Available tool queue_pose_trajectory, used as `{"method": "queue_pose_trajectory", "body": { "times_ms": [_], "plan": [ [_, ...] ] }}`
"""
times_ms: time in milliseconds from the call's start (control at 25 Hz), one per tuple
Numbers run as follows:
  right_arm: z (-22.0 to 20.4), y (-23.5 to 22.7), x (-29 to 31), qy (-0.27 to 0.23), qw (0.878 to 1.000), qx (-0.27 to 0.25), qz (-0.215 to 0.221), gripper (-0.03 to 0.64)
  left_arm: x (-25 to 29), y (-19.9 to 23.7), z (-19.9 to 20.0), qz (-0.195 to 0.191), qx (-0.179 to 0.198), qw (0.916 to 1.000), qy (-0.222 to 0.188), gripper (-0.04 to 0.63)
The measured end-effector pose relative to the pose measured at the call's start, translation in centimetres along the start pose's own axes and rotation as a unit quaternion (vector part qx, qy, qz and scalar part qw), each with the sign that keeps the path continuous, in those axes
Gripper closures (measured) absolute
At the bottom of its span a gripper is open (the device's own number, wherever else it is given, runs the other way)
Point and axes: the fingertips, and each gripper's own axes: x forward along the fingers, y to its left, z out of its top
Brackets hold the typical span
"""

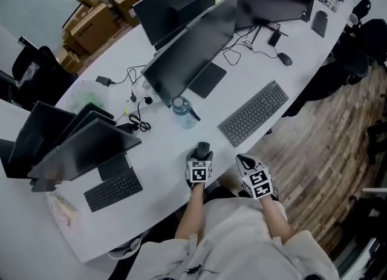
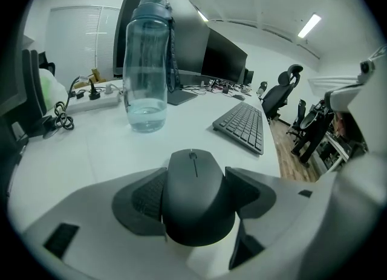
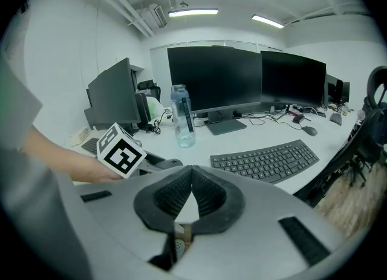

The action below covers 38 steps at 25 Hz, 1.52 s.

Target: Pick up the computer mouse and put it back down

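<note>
While your left tongs (image 2: 195, 185) pinch the mouse (image 2: 193, 209) by its sides, near the bottle (image 2: 147, 67) and between it and you, hold it level, seat its base flat on the worktop (image 2: 91, 146), then release. Leave your right tongs (image 3: 191, 197), pressed together and empty, well clear.
</note>
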Motion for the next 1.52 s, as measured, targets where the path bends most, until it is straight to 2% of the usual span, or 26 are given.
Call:
{"method": "queue_pose_trajectory", "body": {
  "times_ms": [240,480,680,800,920,1280,1520],
  "plan": [
    [-0.2,-0.3,-0.5,-0.012,1.000,0.011,0.007,0.612,0.1,0.5,-0.6,0.039,-0.004,0.9992,-0.003,0.301],
    [-0.3,-1.0,-1.4,-0.018,1.000,0.000,0.017,0.612,0.6,0.6,-1.3,0.053,-0.017,0.9984,0.010,0.301],
    [-1.5,-1.7,-2.0,-0.005,0.999,-0.003,0.041,0.612,0.8,0.2,-1.1,0.067,-0.022,0.9974,0.012,0.302],
    [-2.3,-1.8,-2.8,-0.003,0.998,-0.009,0.058,0.612,0.6,-0.2,-0.7,0.056,-0.034,0.9977,0.017,0.302],
    [-3.1,-2.0,-3.8,-0.005,0.997,-0.010,0.079,0.612,-0.1,-0.3,-0.2,0.055,-0.049,0.9972,0.008,0.301],
    [-4.4,-4.7,-6.7,-0.012,0.996,-0.004,0.084,0.612,-2.9,-2.3,1.2,0.085,-0.054,0.9948,-0.018,0.301],
    [-3.9,-4.4,-6.7,-0.025,0.994,-0.009,0.102,0.611,-6.6,-3.7,2.0,0.106,-0.063,0.9909,-0.054,0.302]
  ]
}}
